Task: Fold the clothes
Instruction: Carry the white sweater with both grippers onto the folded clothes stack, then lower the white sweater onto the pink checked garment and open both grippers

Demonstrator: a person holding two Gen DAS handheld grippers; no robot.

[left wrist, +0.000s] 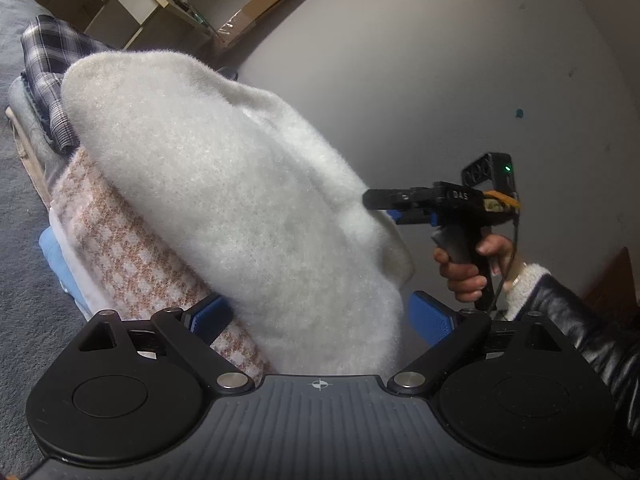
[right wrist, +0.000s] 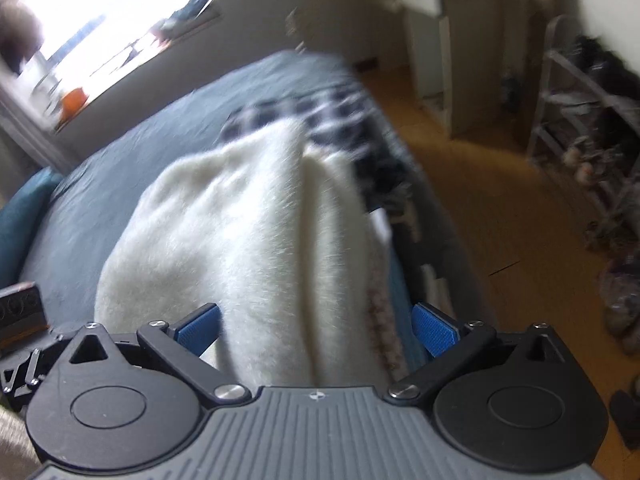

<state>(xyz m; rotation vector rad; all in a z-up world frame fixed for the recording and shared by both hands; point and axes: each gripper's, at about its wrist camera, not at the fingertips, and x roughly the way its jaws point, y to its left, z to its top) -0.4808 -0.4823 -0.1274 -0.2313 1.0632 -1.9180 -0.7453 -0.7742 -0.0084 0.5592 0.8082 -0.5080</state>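
Both tongs stand released, jaws wide and gripping nothing. The left tongs (left wrist: 320, 316) straddle the near end of the fluffy white sweater (left wrist: 224, 184), which runs away from them lengthwise atop a stack of folded clothes (left wrist: 120, 236). The right tongs (right wrist: 316, 328) look down along the same sweater (right wrist: 256, 240); in the left view they sit just beside its edge, though blur makes contact hard to judge. The left looks nearer the pile. Underneath is a grey-blue bed (right wrist: 132, 152), with wooden floor (right wrist: 492, 232) and shelves (right wrist: 584, 92) beyond.

Left gripper (left wrist: 320, 316) jaws wide; right gripper (right wrist: 316, 328) likewise (hand-held).
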